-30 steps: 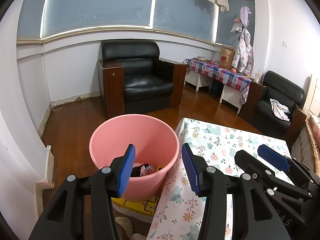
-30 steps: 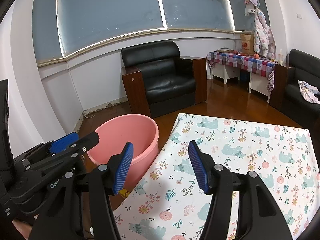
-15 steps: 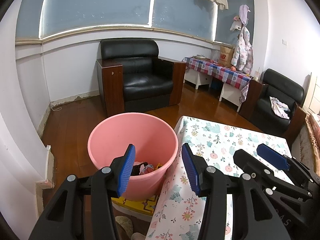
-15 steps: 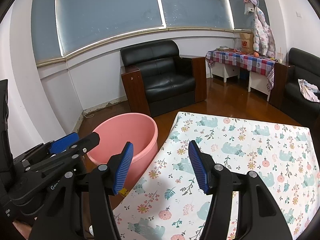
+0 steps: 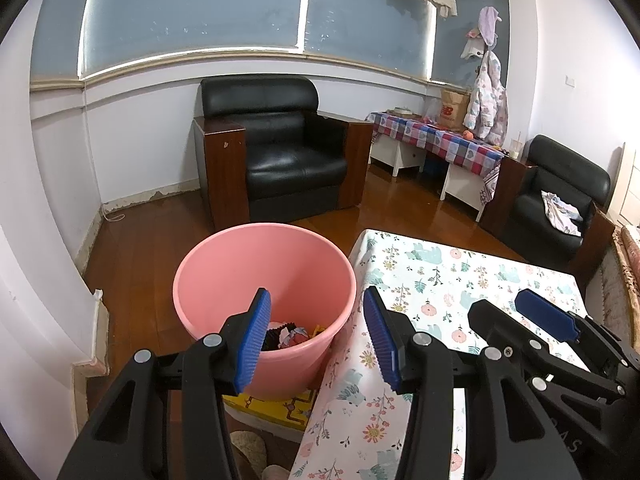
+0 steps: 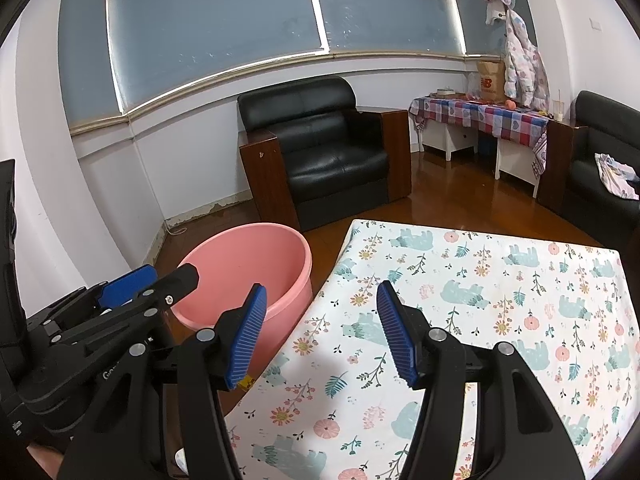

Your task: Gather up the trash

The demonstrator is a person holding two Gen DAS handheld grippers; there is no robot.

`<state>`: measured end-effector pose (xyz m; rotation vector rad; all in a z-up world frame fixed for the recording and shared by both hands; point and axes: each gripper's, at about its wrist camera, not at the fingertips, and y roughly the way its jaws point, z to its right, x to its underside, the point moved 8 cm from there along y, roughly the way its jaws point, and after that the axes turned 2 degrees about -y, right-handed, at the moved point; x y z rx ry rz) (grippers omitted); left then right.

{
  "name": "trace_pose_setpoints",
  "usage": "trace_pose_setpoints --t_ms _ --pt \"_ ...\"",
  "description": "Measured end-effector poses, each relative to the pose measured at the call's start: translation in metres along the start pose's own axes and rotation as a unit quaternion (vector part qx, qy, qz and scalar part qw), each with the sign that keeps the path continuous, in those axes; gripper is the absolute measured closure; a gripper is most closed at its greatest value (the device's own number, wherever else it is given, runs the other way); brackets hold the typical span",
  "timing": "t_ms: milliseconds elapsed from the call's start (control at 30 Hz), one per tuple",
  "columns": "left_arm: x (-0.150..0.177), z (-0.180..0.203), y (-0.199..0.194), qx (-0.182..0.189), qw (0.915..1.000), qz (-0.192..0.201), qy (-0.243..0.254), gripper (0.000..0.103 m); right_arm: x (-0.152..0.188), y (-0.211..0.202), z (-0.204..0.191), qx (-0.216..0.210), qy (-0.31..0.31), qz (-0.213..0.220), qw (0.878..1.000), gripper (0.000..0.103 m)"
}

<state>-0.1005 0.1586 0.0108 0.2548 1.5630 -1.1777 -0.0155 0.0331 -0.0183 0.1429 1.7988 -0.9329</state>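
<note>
You hold the left claw [image 5: 316, 336] spread and empty over the pink bucket [image 5: 224, 276] at lower centre, where the trash [image 5: 290, 332] already lies. Your right claw [image 6: 322, 332], also spread, hovers above the floral surface [image 6: 500, 280], ready for more.

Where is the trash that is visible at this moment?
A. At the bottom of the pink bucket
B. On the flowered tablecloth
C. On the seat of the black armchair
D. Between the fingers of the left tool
A: the left wrist view shows crumpled scraps at the bottom of the pink bucket, while both tools are open and hold nothing.
</note>
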Motion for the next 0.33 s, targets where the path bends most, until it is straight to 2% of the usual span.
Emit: trace_pose_setpoints --t_ms 333 --pt "0.0044 -0.0008 0.0072 -0.002 0.9999 -0.015 0.005 0.055 -0.0015 0.0047 0.0086 0.002 0.009 -0.006 1.0 0.045"
